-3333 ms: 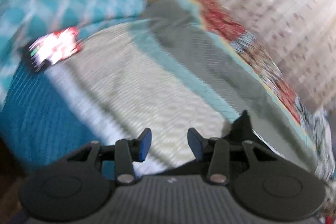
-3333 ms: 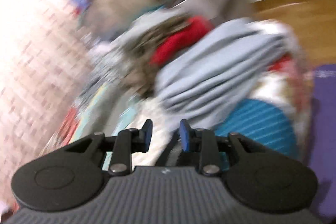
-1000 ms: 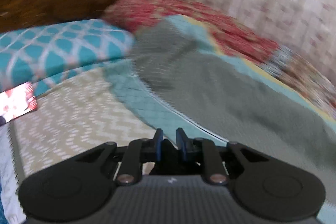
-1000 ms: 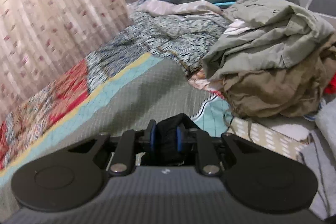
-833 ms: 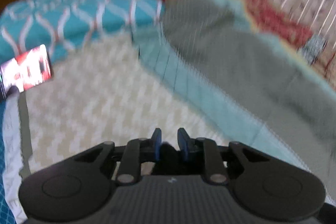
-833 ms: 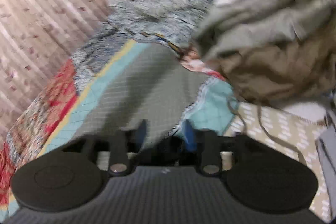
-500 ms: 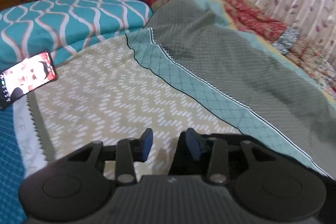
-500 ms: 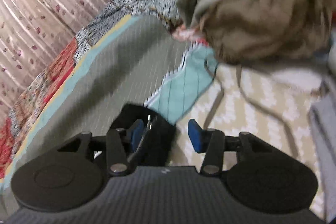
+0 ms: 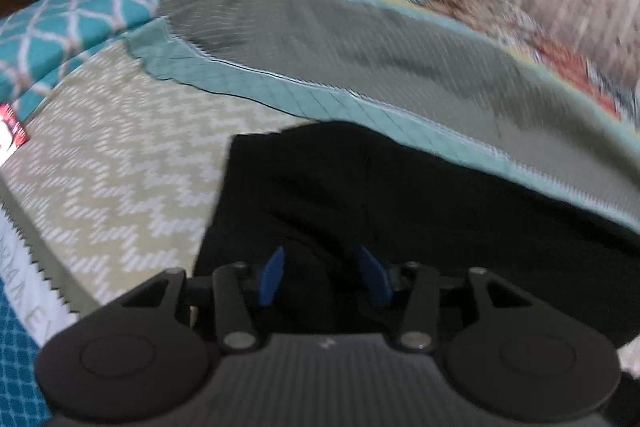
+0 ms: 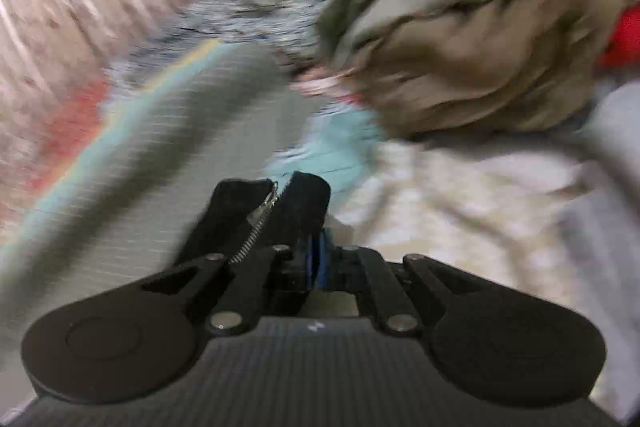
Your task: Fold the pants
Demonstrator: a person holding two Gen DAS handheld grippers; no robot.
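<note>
The black pants (image 9: 400,195) lie spread on the bed in the left wrist view, reaching from the chevron sheet to the grey quilt. My left gripper (image 9: 324,275) is open just above the black cloth and holds nothing. In the right wrist view the pants' zipper end (image 10: 264,215) sticks up in front of my right gripper (image 10: 316,255). Its blue pads are together. The black cloth sits by the left finger, and I cannot tell whether it is pinched.
A beige chevron sheet (image 9: 120,155) and a grey quilt with teal border (image 9: 360,51) cover the bed. A teal pillow (image 9: 72,23) and a phone (image 9: 10,125) lie left. A heap of khaki and brown clothes (image 10: 480,39) lies far right.
Both grippers held the black pants a second ago, then opened. The left one now hovers open over the laid-out pants. The right one has closed again by the zipper end.
</note>
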